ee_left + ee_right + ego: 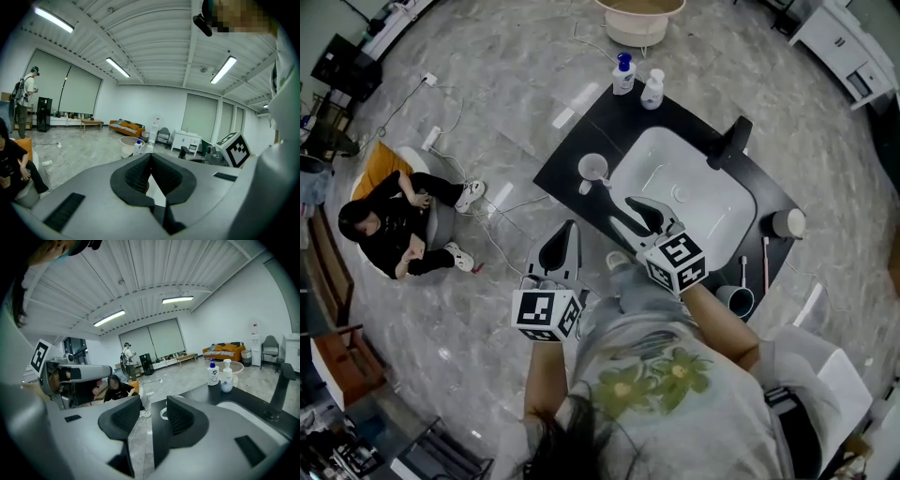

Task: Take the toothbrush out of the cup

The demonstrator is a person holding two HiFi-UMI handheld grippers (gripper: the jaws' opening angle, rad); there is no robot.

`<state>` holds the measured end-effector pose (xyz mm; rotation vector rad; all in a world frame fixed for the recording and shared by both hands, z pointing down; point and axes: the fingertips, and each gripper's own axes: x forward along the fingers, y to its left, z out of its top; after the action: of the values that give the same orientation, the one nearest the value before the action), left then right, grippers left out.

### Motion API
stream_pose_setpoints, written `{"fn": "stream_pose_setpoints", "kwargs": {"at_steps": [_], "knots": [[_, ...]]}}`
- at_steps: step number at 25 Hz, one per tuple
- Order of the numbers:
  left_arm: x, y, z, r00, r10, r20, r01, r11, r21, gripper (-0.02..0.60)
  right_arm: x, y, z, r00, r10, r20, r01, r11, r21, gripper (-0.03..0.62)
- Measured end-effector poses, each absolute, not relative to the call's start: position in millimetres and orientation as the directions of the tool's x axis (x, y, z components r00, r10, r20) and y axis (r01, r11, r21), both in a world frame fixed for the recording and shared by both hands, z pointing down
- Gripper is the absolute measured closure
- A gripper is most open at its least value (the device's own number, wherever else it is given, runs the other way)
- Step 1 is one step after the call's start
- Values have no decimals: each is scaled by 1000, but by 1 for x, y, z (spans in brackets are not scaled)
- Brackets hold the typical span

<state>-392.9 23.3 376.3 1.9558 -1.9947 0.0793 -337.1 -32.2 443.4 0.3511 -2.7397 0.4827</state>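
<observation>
Right claw (623, 212) spread, empty; left claw (570, 228) pressed together. Toothbrush (765, 263) looks to lie on tabletop (574, 157) beside grey cup (737, 300); I'd guess a forearm (722, 323) sweep knocks both off.

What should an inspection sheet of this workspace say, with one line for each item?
Surface: black counter with a white sink.
Job's things: grey cup at the counter's right end; toothbrush lying beside it.
Clutter: two bottles, white cup.
Grippers: left hand-held gripper shut, empty; right hand-held gripper open, empty.
Cables: cables and a power strip on the floor.
Surroundings: seated person, tub.
</observation>
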Motion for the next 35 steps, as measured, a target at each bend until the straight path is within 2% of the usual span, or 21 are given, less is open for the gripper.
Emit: {"fn": "stream_pose_setpoints", "kwargs": {"at_steps": [8,20,35], "knots": [[-432,-5,398,14,-957,290,-970,57,235,563,-372,-63,477,-876,-231,423,-352,906,-233,428],[-471,-50,432,261,-900,349,-945,-164,284,563,-408,-95,528,-787,-418,454,-556,799,-229,428],[-489,-82,462,440,-808,393,-891,-337,304,563,-427,-122,570,-716,-561,416,-687,672,-277,428]]}}
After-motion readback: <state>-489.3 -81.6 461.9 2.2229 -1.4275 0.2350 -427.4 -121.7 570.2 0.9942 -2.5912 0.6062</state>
